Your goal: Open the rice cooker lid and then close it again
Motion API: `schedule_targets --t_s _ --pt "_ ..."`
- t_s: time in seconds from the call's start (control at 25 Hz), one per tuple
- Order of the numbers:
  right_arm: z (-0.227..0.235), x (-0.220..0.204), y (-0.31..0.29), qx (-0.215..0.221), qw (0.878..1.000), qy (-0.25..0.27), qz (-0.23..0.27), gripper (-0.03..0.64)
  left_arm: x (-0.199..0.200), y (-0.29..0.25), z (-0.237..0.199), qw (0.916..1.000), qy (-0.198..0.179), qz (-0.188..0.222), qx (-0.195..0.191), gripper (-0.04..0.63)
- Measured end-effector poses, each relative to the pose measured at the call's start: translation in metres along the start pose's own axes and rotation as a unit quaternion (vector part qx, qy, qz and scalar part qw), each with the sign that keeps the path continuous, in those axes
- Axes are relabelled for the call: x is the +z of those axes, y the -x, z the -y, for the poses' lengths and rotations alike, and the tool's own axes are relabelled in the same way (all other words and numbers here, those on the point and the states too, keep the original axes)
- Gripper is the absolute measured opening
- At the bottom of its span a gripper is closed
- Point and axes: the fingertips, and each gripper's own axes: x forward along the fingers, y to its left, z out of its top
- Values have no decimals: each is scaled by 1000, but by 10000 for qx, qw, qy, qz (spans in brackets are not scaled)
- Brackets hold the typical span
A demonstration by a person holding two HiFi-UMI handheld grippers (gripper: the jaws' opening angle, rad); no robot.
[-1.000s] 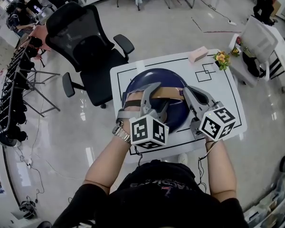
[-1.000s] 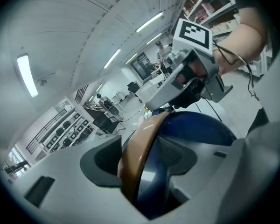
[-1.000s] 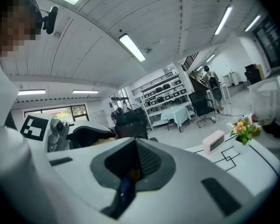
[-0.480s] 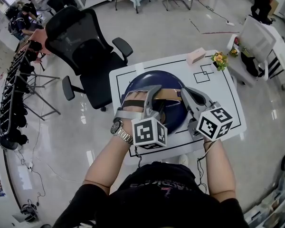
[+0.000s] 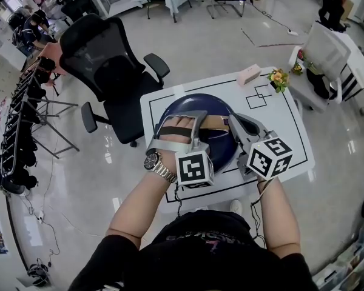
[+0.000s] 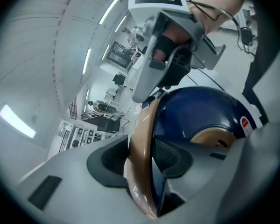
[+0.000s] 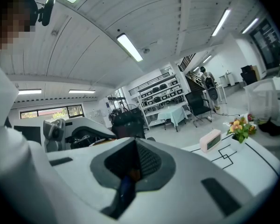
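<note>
A dark blue rice cooker with a tan carrying handle stands on the white table. My left gripper reaches over the cooker's top. In the left gripper view the tan handle runs between its jaws, which are closing. One pad lies against the handle and a thin gap shows at the other pad. The lid is down. My right gripper rests at the cooker's right side, shut, with nothing seen held.
A pink box and a small flower pot sit at the table's far edge. A black office chair stands beyond the table to the left. A low white side table is at the right.
My left gripper has rolled about its own axis and its jaws have narrowed round the tan handle. The right gripper has kept still.
</note>
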Motion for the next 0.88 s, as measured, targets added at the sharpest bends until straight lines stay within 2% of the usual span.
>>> schedule_targets --t_s 0.48,0.72,0.88 --pt "-1 1 0 -4 10000 -50 -12 2 0 0 -2 9999 -18 -28 101 149" --pt "-1 8 10 165 9996 -113 217 2 0 2 -3 9996 266 103 66 152" --pt "3 25 27 16 9986 214 483 2 -4 7 -10 9984 523 191 78 156"
